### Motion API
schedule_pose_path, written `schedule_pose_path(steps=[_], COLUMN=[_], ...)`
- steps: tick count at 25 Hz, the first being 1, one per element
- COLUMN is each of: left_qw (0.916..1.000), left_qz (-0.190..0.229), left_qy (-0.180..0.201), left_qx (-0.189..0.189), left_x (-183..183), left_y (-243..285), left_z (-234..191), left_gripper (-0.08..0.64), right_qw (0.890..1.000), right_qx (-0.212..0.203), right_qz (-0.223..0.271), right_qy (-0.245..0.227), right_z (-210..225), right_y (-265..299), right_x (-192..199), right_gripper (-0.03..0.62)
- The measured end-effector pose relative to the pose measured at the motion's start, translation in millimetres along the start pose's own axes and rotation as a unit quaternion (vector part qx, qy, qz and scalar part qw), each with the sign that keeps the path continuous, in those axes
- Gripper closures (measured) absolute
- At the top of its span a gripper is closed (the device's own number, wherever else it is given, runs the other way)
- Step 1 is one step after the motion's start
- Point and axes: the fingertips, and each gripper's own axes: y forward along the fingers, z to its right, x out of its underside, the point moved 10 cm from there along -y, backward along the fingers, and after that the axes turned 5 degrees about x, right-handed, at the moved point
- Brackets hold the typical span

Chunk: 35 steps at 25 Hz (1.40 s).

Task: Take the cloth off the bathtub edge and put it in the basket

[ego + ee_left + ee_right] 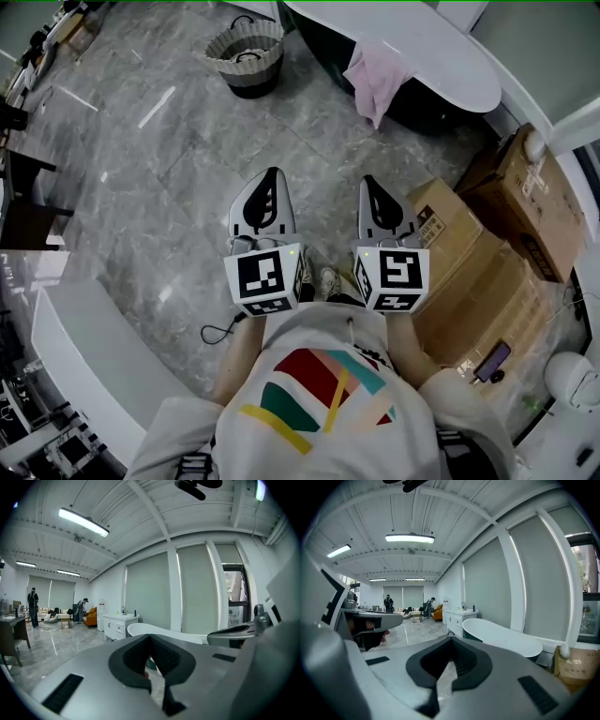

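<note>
Flooring of grey marble tile [141, 187] fills most of the head view. At its top right stands the white bathtub [450, 66], with the pink cloth [375, 80] draped over its near edge. Cardboard boxes [506, 225] are stacked on the right. The woven basket [248, 75] stands on the floor left of the tub, well apart from the cloth. Cloth and basket show only in this view.

The gripper views look more level and show the tub's side, the ceiling lights, tall blinds, a white cabinet [459, 620] and distant people [33, 604], none of which the head view shows.

The left gripper [272, 178] and right gripper [372, 186] are held side by side before the person's chest, far from the cloth. Each one's own view shows its dark pads [164, 656] pressed together with nothing between them.
</note>
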Motion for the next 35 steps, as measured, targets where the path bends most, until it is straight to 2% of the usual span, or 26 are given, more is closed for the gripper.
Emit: schedule_pose_path(steps=[5, 14, 20, 25, 30, 35], left_qw=[0.9999, 0.9996, 0.9995, 0.9991, 0.9988, 0.9977], left_qz=[0.002, 0.010, 0.019, 0.019, 0.025, 0.037], left_qy=[-0.015, -0.017, -0.018, -0.037, -0.036, -0.036], left_qx=[0.002, 0.019, 0.019, 0.010, 0.023, 0.042], left_x=[-0.4, -0.7, 0.4, 6.8, 10.1, 12.6], left_y=[3.8, 17.2, 22.4, 31.4, 46.0, 66.2], left_z=[-20.0, -45.9, -80.4, -106.3, -112.6, -111.5], left_gripper=[0.541, 0.541, 0.541, 0.541, 0.541, 0.541], right_qw=[1.000, 1.000, 0.998, 0.997, 0.995, 0.993], right_qx=[0.008, 0.024, 0.056, 0.071, 0.099, 0.111], right_qz=[0.006, 0.007, 0.008, 0.004, 0.007, 0.035], right_qy=[0.003, 0.015, 0.015, 0.002, -0.020, -0.027], right_z=[-9.8, -21.5, -26.6, -34.6, -34.5, -28.5], right_y=[7.2, 26.5, 44.1, 50.6, 63.6, 74.8], right_x=[-5.5, -7.3, -8.3, -7.3, -15.6, -20.2], right_gripper=[0.580, 0.580, 0.580, 0.580, 0.580, 0.580])
